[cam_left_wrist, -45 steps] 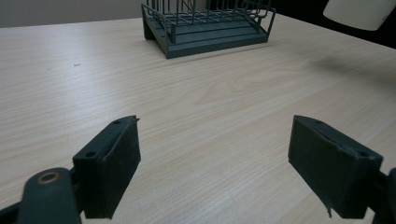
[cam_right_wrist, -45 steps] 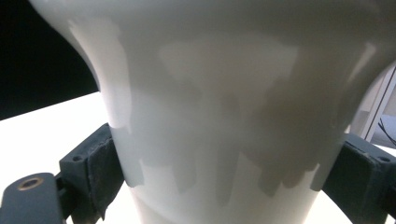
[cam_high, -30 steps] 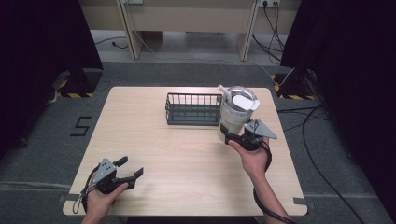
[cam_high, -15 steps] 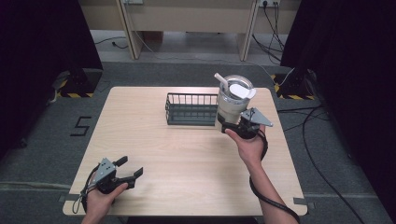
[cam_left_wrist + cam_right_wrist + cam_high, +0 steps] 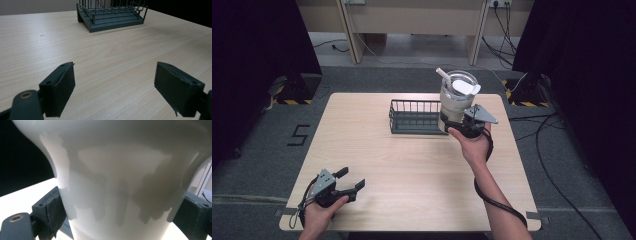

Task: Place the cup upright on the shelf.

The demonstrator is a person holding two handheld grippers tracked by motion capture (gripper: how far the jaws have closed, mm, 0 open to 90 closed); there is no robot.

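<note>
A large white tumbler [image 5: 456, 100] with a lid and straw is held upright in the air, over the right end of the dark wire rack [image 5: 413, 116]. My right gripper [image 5: 460, 126] is shut on the tumbler's lower part; in the right gripper view its pale wall [image 5: 120, 187] sits between both black pads [image 5: 56, 211]. My left gripper [image 5: 348, 181] rests low near the table's front left corner, open, nothing between its jaws. In the left gripper view the rack [image 5: 111, 13] stands far ahead, beyond the open gripper [image 5: 113, 90].
The light wooden table [image 5: 377, 150] carries only the rack at its back middle. A cable trails from the right hand over the front right edge. Dark floor, cables and striped stands surround the table.
The right gripper has carried the tumbler up and toward the back of the table, above the rack's right end. The left gripper stayed where it was.
</note>
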